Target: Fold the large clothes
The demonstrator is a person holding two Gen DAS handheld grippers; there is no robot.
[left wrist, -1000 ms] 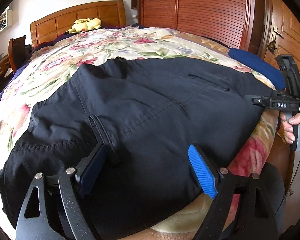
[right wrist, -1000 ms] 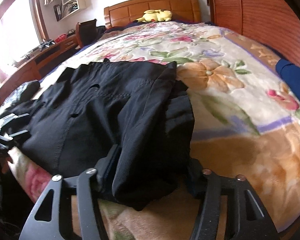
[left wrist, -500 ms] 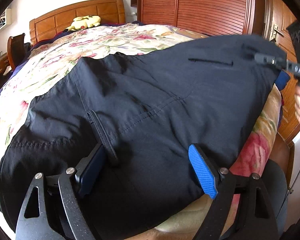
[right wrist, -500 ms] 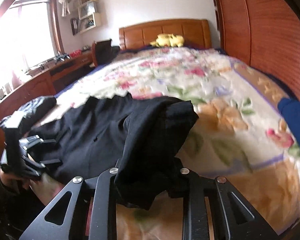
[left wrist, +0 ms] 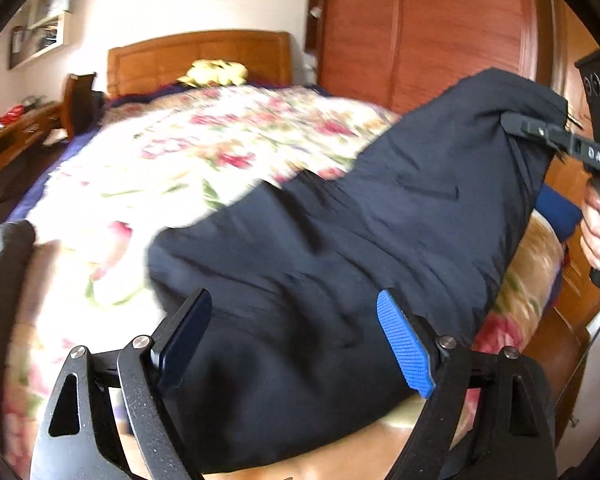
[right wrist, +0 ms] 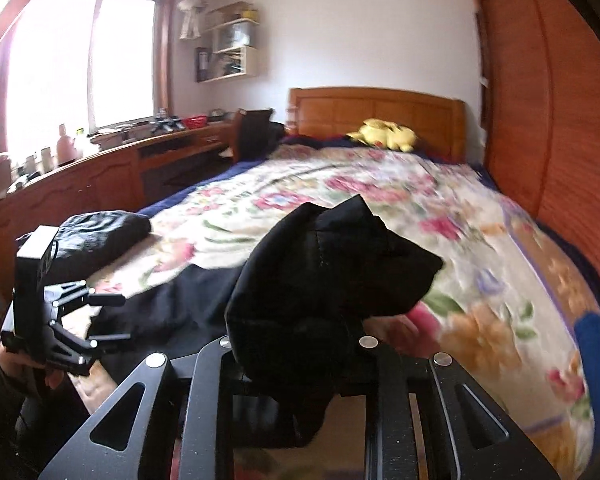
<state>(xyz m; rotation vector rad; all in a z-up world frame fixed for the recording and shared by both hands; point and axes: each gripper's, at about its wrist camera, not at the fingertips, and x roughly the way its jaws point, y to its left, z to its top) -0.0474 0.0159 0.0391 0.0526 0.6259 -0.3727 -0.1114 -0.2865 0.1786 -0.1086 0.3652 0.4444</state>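
A large dark navy garment (left wrist: 340, 248) lies across the foot of the bed. My right gripper (right wrist: 300, 364) is shut on a bunched corner of the garment (right wrist: 324, 280) and holds it raised above the bed; it also shows in the left wrist view (left wrist: 540, 136) at upper right. My left gripper (left wrist: 296, 336) is open, its blue pads (left wrist: 404, 344) wide apart over the garment's near edge, which stays low on the bed. In the right wrist view the left gripper (right wrist: 100, 320) shows at lower left with fingers apart.
The floral bedspread (right wrist: 340, 200) covers the bed. A yellow plush toy (right wrist: 384, 136) lies by the wooden headboard (right wrist: 376, 112). A blue cloth (right wrist: 596, 344) lies at the bed's right. A dark bundle (right wrist: 100, 232) sits at the left. A wooden wardrobe (left wrist: 420, 28) stands at the right, a desk (right wrist: 100, 176) at the left.
My right gripper has lifted its corner of the garment well up off the bed. The garment now slopes from the raised corner down to my left gripper, which stays open.
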